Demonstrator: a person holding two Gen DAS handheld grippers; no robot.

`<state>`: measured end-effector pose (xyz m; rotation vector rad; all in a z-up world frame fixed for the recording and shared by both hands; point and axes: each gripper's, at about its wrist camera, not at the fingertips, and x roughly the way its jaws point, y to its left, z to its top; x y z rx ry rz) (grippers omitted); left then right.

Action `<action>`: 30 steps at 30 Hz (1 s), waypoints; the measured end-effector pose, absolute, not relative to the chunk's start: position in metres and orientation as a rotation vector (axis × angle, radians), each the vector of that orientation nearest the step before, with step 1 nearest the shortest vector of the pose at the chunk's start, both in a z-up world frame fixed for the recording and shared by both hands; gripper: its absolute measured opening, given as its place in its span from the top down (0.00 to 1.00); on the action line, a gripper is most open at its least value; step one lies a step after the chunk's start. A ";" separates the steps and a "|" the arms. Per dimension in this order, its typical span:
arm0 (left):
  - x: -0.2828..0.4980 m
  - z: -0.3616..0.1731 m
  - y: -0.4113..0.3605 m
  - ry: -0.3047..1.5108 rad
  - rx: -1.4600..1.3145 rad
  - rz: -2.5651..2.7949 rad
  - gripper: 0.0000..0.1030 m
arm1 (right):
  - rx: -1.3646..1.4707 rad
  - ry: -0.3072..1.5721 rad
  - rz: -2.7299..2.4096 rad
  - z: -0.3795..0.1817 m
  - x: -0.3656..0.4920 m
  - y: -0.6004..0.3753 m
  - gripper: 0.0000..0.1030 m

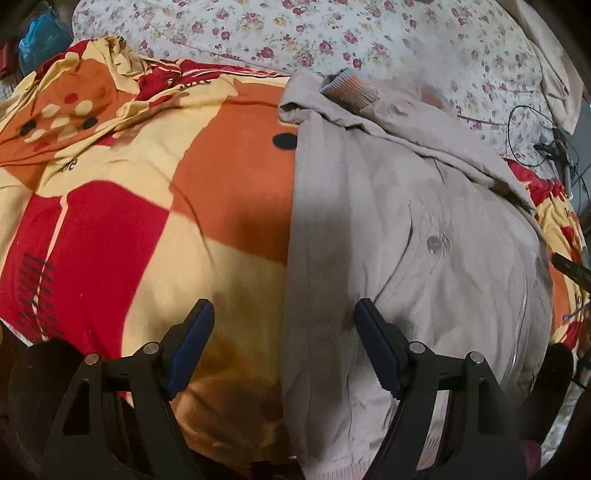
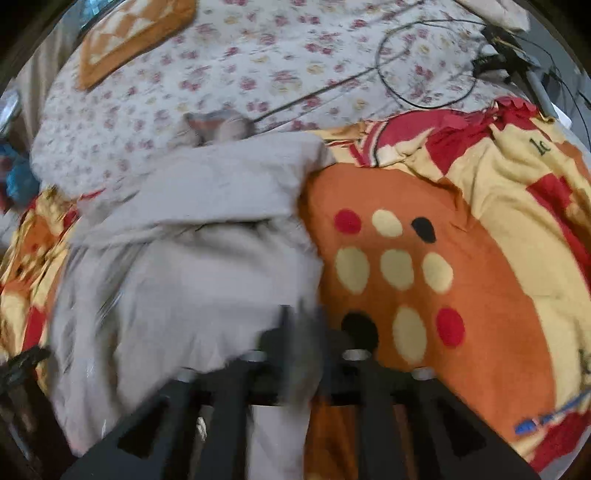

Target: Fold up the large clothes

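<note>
Fingers (image 1: 195,354) of the left gripper (image 1: 284,350) are spread wide, nothing held, straddling the jacket's (image 1: 406,229) folded edge. Right gripper (image 2: 299,354) is motion-blurred; its finger state cannot be told. The beige jacket is laid on the patterned blanket (image 1: 129,221) on the bed, sleeve folded across, probably to narrow it for the next fold.

Bed (image 1: 369,33) under a white floral sheet. Over its near part lies a red, orange and cream blanket (image 1: 147,206) (dots and lettering printed on it). A beige jacket (image 1: 406,229) lies on the blanket, striped cuff toward the sheet. Black cable (image 2: 424,70) looped on the sheet.
</note>
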<state>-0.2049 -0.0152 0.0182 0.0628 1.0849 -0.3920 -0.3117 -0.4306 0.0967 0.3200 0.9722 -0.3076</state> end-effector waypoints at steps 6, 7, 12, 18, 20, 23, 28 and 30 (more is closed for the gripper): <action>-0.214 0.010 -0.013 1.104 0.057 -0.408 0.24 | 0.295 1.053 -0.219 0.077 -0.344 -0.399 0.38; -0.214 0.008 -0.013 1.118 0.049 -0.410 0.24 | 0.305 1.071 -0.209 0.066 -0.344 -0.395 0.53; -0.226 0.011 -0.006 1.112 0.055 -0.409 0.24 | 0.135 1.028 -0.263 0.071 -0.355 -0.373 0.98; -0.244 0.003 -0.002 1.149 0.054 -0.420 0.24 | 0.224 1.049 -0.295 0.064 -0.364 -0.398 0.91; -0.251 0.001 -0.003 1.145 0.080 -0.414 0.24 | 0.257 1.052 -0.269 0.067 -0.370 -0.399 0.73; -0.257 0.000 -0.004 1.136 0.103 -0.405 0.24 | 0.374 1.074 -0.207 0.066 -0.385 -0.399 0.38; -0.260 -0.003 -0.006 1.150 0.104 -0.411 0.24 | 0.427 1.151 -0.155 0.052 -0.407 -0.385 0.37; -0.262 -0.002 -0.007 1.149 0.108 -0.412 0.24 | 0.434 1.180 -0.144 0.046 -0.412 -0.380 0.35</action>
